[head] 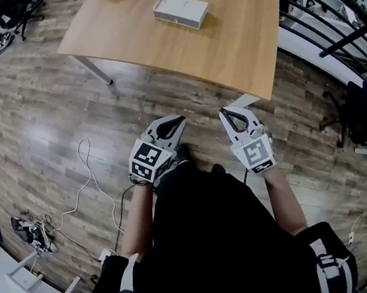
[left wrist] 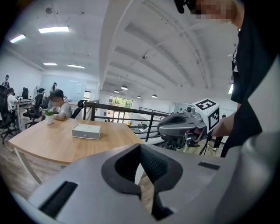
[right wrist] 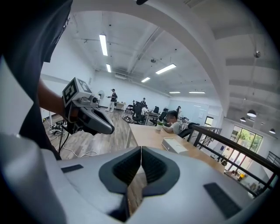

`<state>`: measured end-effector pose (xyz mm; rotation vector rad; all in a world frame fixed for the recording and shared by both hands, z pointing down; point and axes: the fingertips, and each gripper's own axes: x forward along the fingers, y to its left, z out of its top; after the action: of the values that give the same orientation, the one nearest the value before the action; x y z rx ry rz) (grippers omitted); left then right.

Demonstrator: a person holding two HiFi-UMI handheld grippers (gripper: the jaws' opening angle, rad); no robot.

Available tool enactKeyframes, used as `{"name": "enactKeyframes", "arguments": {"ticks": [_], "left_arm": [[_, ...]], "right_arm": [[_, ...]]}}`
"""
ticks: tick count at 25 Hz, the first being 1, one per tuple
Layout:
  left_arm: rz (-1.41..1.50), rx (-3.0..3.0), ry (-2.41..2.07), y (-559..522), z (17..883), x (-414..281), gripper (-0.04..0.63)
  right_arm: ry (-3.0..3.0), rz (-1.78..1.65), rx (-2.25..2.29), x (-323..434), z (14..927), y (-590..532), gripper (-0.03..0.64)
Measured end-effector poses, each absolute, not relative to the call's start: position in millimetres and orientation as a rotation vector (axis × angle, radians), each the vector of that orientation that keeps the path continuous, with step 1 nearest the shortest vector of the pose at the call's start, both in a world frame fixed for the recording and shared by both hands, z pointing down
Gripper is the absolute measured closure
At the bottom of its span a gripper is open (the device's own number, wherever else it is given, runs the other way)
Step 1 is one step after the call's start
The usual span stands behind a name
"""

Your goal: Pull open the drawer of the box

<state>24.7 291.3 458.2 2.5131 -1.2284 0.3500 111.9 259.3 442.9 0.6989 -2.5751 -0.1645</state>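
You are standing back from the worktop [head: 154,50], and the task is not yet begun in any way that shows. The box [head: 180,9] is lying flat on the far part of the wooden worktop, well apart from both grippers. From the head view it is looking whole and shut, with no drawer standing out from any side. Which face carries the drawer, and whether it has a handle or notch, is too small to tell here.

You are holding the left gripper [head: 178,121] and the right gripper [head: 224,114] side by side in front of your body, over the wooden floor [head: 43,130] and short of the worktop's near edge. Both are pointing roughly towards the worktop and a little downward. In each gripper view the jaws are meeting, the dark pads pressed together with nothing between them, so both grippers are closed and empty.

So everything is left to do, as I judge it. You are needing to close the gap to the worktop and bring the grippers to the box. Then comes finding the drawer's front, spreading one pair of jaws to take hold of it, probably steadying the box body with the other gripper, and drawing the drawer out.
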Motion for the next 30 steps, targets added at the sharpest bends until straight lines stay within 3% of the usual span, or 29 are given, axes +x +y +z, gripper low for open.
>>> {"name": "enactKeyframes", "arguments": {"ticks": [18, 30], "left_arm": [[0.291, 2.517, -1.165, 252.3, 464.3, -38.9, 0.574], [0.301, 2.479, -1.214, 169.8, 462.2, -27.2, 0.574]], "right_arm": [[-2.553, -0.084, 0.816, 67.7, 453.7, 213.7, 0.592], [-2.553, -0.069, 0.734, 78.1, 467.0, 128.6, 0.592]]}}
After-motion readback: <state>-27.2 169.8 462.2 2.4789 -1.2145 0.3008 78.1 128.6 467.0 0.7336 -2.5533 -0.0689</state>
